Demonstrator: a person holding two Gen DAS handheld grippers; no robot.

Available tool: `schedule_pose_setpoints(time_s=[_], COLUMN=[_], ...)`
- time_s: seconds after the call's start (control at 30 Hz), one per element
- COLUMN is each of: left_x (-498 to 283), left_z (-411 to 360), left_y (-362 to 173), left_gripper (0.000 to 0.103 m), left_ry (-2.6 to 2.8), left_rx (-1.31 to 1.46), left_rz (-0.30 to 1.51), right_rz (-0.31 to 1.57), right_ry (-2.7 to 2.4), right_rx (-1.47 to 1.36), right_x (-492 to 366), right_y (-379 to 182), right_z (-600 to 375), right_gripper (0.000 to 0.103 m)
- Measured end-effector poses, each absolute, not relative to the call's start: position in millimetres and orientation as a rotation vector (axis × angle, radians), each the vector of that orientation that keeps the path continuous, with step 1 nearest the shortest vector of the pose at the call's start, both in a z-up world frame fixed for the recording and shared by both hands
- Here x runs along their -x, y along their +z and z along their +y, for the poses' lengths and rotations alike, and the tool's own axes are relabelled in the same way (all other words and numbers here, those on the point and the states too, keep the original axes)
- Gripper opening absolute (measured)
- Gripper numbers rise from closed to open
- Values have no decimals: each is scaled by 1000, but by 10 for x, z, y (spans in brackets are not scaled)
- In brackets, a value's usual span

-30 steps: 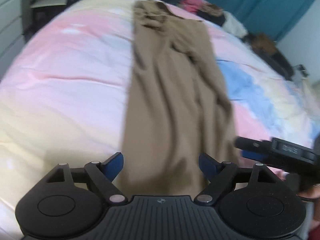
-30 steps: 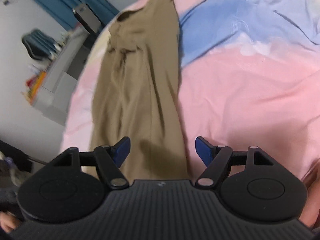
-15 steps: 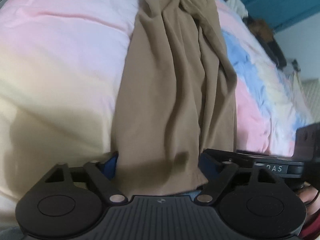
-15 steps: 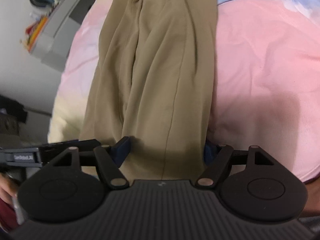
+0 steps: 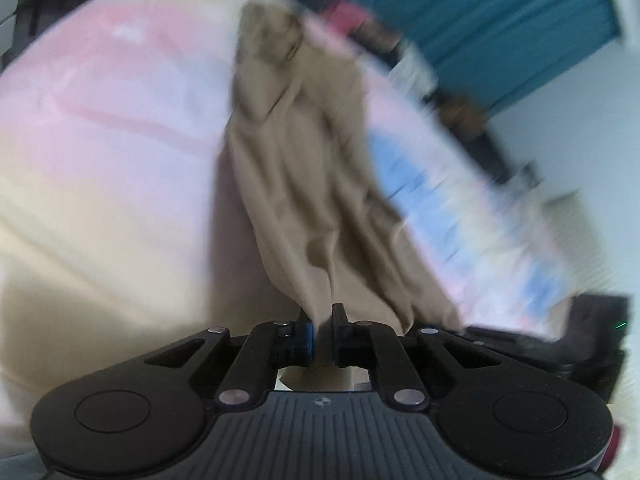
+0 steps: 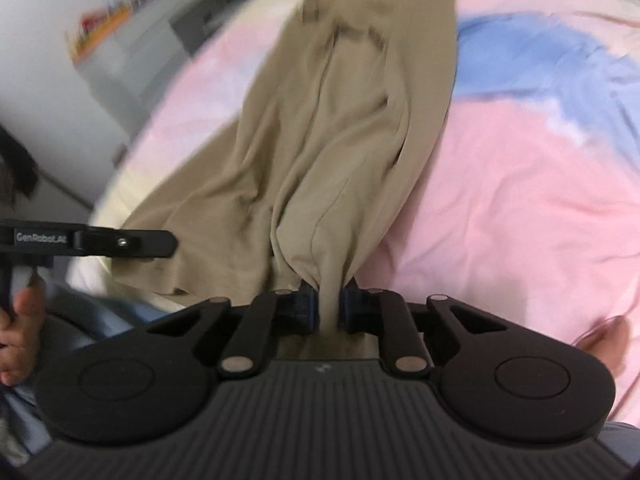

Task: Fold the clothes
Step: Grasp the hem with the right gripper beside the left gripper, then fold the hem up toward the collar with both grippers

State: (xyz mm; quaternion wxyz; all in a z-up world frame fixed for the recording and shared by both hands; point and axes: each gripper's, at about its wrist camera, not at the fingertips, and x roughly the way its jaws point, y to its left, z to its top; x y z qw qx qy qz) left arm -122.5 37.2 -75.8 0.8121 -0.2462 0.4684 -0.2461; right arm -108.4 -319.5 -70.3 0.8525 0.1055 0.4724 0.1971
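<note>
Tan trousers [image 5: 304, 168] lie lengthwise on a pastel pink, blue and cream bedspread [image 5: 100, 140], waistband at the far end. My left gripper [image 5: 323, 320] is shut on the near hem, which bunches and lifts off the bed. In the right wrist view the same trousers [image 6: 348, 140] rise in gathered folds to my right gripper [image 6: 330, 304]. Its jaws are closing, and the pads pinch the other hem corner. The left gripper [image 6: 166, 243] shows side-on at the left, level with the hem. Both views are motion-blurred.
A teal curtain [image 5: 500, 12] and a pile of other clothes [image 5: 360, 28] lie beyond the bed's far end. A white drawer unit [image 6: 168, 40] stands beside the bed. A person's hand [image 6: 20, 320] holds the left gripper's handle.
Both grippers went from wide open around the hem to closed on it. Both then rose, drawing the near end of the trousers up off the bed into folds.
</note>
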Motion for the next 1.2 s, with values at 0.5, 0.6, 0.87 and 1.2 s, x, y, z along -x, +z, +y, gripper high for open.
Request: schedule_pose_setpoints(time_s=[0.5,0.6,0.87,1.2], left_x=[2269,2408,1826,222], left_z=[645,716,504,-21], left_y=[248,251,312,178], left_gripper=[8,8,9,10], left_ry=[-607,-586,-505,-403], left_rx=[582,594,532,342], left_rz=[696,685,607,559], right_rz=[716,712,655,577], right_ry=[549,560,463,293], right_rx=[-330,-356,-410,-395], right_x=[1825,1932,1178,-115], right_y=[300,272,172,-167], right_z=[-3588,-3630,-3599,-3495], right_gripper=[14,14,14,14])
